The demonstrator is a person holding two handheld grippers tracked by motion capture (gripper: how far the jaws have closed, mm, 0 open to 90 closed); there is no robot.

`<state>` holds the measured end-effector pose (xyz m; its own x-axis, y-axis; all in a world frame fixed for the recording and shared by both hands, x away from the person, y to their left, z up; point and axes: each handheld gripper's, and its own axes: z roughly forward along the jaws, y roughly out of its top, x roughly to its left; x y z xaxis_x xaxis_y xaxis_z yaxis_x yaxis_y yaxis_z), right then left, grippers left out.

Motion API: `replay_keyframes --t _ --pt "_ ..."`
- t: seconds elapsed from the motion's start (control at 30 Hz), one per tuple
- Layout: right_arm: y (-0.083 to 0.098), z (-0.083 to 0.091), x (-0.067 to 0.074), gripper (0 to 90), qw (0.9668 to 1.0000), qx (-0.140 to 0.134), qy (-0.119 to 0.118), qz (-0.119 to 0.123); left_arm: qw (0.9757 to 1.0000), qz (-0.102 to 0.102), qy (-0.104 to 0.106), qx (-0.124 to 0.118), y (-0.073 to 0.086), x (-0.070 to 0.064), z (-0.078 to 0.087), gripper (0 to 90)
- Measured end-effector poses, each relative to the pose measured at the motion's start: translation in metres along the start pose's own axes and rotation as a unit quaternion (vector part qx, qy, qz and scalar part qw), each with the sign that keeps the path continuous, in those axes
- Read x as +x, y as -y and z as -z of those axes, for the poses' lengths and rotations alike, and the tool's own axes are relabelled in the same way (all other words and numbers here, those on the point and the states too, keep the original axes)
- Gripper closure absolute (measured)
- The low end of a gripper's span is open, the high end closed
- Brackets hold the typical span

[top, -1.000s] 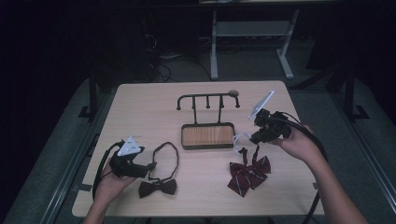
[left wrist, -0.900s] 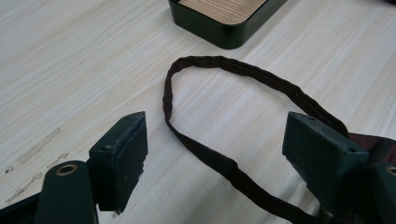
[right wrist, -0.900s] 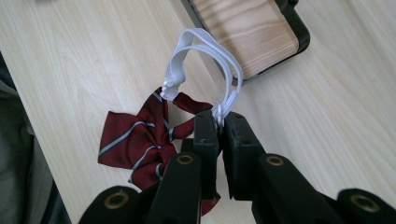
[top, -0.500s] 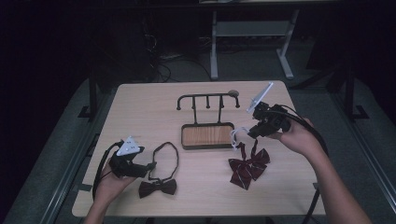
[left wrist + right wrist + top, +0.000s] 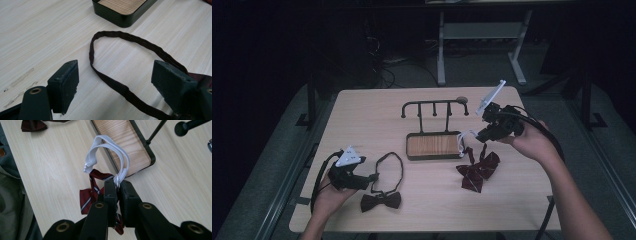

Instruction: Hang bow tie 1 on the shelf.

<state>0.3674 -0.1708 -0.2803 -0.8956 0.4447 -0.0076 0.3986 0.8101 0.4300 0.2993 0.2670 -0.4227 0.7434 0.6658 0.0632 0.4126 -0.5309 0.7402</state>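
A red striped bow tie (image 5: 477, 169) (image 5: 93, 192) hangs by its white elastic band (image 5: 110, 152) (image 5: 466, 137) with its lower end on the table. My right gripper (image 5: 117, 185) (image 5: 479, 135) is shut on that band, just right of the wooden tray stand (image 5: 432, 145). A dark brown bow tie (image 5: 381, 201) lies at the front left, its strap loop (image 5: 120, 62) (image 5: 389, 167) spread on the table. My left gripper (image 5: 373, 176) (image 5: 115, 80) rests low and open, one jaw on each side of that strap without touching it.
The stand has a wooden tray base (image 5: 125, 142) (image 5: 125, 10) and a black rack of hooks (image 5: 434, 106) rising behind it. The tabletop (image 5: 362, 120) is pale wood, its near edge close to both forearms. A metal frame stands on the floor beyond the table (image 5: 477, 35).
My right gripper has risen a little with the white band, lifting the red bow tie partly off the table. The left gripper has stayed put.
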Motion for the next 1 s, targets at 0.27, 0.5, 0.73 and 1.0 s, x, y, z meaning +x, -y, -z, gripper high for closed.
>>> replay_keyframes --t 0.27,0.5,0.73,1.0 --pt "-0.004 0.002 -0.003 83.9 1.0000 0.003 0.001 0.000 1.0000 -0.003 -0.003 0.000 0.000 0.000 0.001 22.5" --pt "-0.005 0.004 -0.004 83.9 1.0000 0.002 -0.001 -0.003 1.0000 -0.005 -0.004 0.000 -0.002 -0.002 0.001 22.5" --pt "-0.009 0.004 -0.009 83.9 1.0000 0.004 -0.003 -0.006 1.0000 -0.005 -0.006 0.000 -0.002 -0.002 0.001 22.5" --pt "-0.015 0.009 -0.016 84.0 0.9999 0.006 0.001 -0.010 1.0000 -0.004 -0.004 -0.001 -0.002 -0.002 0.001 22.5"
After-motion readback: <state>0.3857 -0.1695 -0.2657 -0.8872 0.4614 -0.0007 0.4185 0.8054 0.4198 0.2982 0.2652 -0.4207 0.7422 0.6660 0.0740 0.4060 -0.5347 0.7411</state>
